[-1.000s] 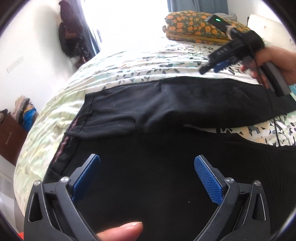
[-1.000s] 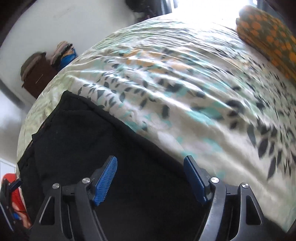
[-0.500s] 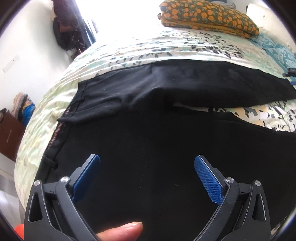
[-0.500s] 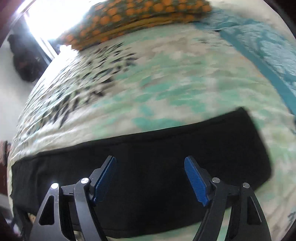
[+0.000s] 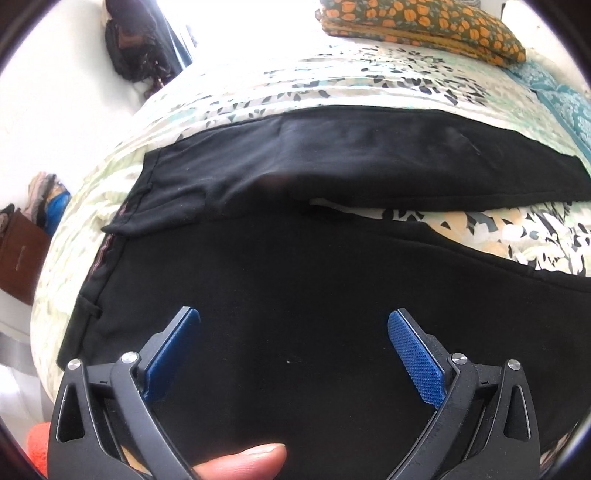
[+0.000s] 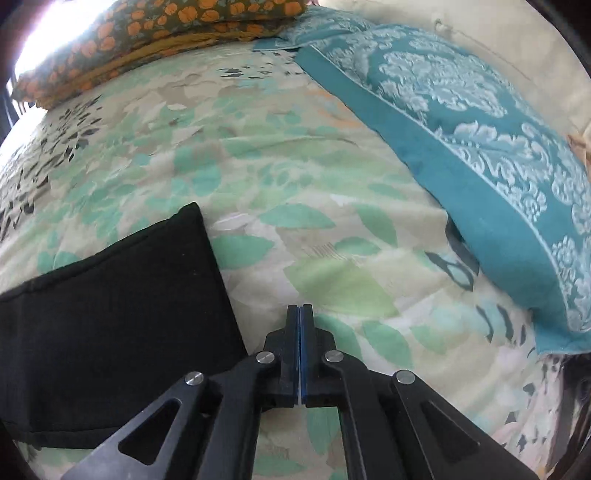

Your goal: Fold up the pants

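Note:
Black pants (image 5: 295,280) lie spread flat on the floral bedspread (image 5: 332,85), waistband at the left, both legs running right with a gap of bedspread between them. My left gripper (image 5: 293,332) is open and empty, hovering over the near leg by the seat. In the right wrist view the hem end of one pant leg (image 6: 122,295) lies at lower left. My right gripper (image 6: 300,314) is shut on nothing, over the bedspread (image 6: 295,177) just right of that hem.
An orange-flowered folded blanket (image 5: 417,22) lies at the far side of the bed, also in the right wrist view (image 6: 147,40). A teal patterned pillow (image 6: 480,140) lies right of the hem. A dark bag (image 5: 136,48) and wooden furniture (image 5: 18,258) stand beyond the bed's left edge.
My right gripper swung right along the far leg to its hem end and closed from open to shut. My left gripper pulled back slightly and stayed open.

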### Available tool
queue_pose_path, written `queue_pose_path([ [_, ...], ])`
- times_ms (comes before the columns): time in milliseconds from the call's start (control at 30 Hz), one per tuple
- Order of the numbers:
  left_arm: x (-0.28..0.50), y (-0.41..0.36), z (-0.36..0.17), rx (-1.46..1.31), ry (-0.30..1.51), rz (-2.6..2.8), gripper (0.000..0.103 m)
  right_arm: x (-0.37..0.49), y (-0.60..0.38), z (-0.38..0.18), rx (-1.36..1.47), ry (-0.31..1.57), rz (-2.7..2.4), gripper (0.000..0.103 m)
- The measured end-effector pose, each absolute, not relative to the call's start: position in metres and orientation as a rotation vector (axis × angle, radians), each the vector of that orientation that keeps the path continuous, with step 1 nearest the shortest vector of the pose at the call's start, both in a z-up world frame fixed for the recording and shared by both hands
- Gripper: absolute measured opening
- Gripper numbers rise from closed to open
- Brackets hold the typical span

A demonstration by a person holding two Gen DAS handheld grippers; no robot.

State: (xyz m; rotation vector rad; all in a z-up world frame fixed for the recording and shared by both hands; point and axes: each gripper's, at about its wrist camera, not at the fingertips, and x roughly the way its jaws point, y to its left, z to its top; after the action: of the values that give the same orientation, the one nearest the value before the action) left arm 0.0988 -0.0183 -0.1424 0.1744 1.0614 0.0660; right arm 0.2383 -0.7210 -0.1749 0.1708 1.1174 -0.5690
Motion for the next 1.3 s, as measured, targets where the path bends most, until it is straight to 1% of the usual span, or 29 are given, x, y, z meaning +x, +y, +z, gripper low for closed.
queue_pose_path([
  [67,0.098,-0.018,-0.14,0.156,1.071,0.06,0.102,0.223,-0.725,-0.159,0.278,1.027,-0.568,0.017],
  [100,0.098,-0.018,-0.139,0.142,1.081,0.055,0.102,0.213,-0.725,-0.152,0.336,1.004,-0.552,0.045],
  [133,0.097,-0.017,-0.139,0.133,1.088,0.052,0.102,0.205,-0.719,-0.148,0.385,0.994,-0.526,0.067],
  [167,0.095,-0.017,-0.139,0.13,1.087,0.052,0.102,0.192,-0.711,-0.14,0.419,0.984,-0.495,0.069],
  [267,0.088,-0.019,-0.143,0.143,1.074,0.056,0.102,0.138,-0.671,-0.115,0.459,0.967,-0.396,0.069],
  [367,0.081,-0.017,-0.162,0.167,1.115,0.071,0.102,0.073,-0.616,-0.105,0.463,1.006,-0.355,0.072],
  [400,0.077,-0.015,-0.169,0.161,1.127,0.065,0.102,0.053,-0.596,-0.106,0.467,1.02,-0.327,0.074],
  [500,0.061,-0.011,-0.173,0.147,1.081,0.059,0.103,-0.004,-0.521,-0.117,0.45,1.07,-0.239,0.075],
  [600,0.055,-0.007,-0.171,0.107,1.136,0.061,0.103,-0.04,-0.447,-0.132,0.344,1.091,-0.251,0.076],
  [700,0.044,-0.003,-0.168,0.041,1.192,0.099,0.103,-0.046,-0.387,-0.145,0.187,1.116,-0.269,0.077],
  [767,0.034,-0.007,-0.169,0.072,1.185,0.11,0.103,-0.04,-0.366,-0.141,0.092,1.074,-0.261,0.088],
  [800,0.031,-0.01,-0.17,0.096,1.178,0.113,0.103,-0.039,-0.356,-0.141,0.052,1.05,-0.245,0.101],
  [900,0.029,-0.009,-0.17,0.08,1.161,0.119,0.103,-0.03,-0.341,-0.158,-0.039,1.101,-0.228,0.103],
  [1000,0.03,-0.007,-0.168,0.064,1.159,0.112,0.103,-0.031,-0.341,-0.179,0.027,1.171,-0.206,0.103],
  [1067,0.03,-0.007,-0.166,0.06,1.156,0.109,0.103,-0.033,-0.342,-0.18,0.081,1.164,-0.209,0.103],
  [1300,0.028,-0.006,-0.17,0.051,1.144,0.099,0.103,-0.041,-0.345,-0.184,0.088,1.124,-0.201,0.103],
])
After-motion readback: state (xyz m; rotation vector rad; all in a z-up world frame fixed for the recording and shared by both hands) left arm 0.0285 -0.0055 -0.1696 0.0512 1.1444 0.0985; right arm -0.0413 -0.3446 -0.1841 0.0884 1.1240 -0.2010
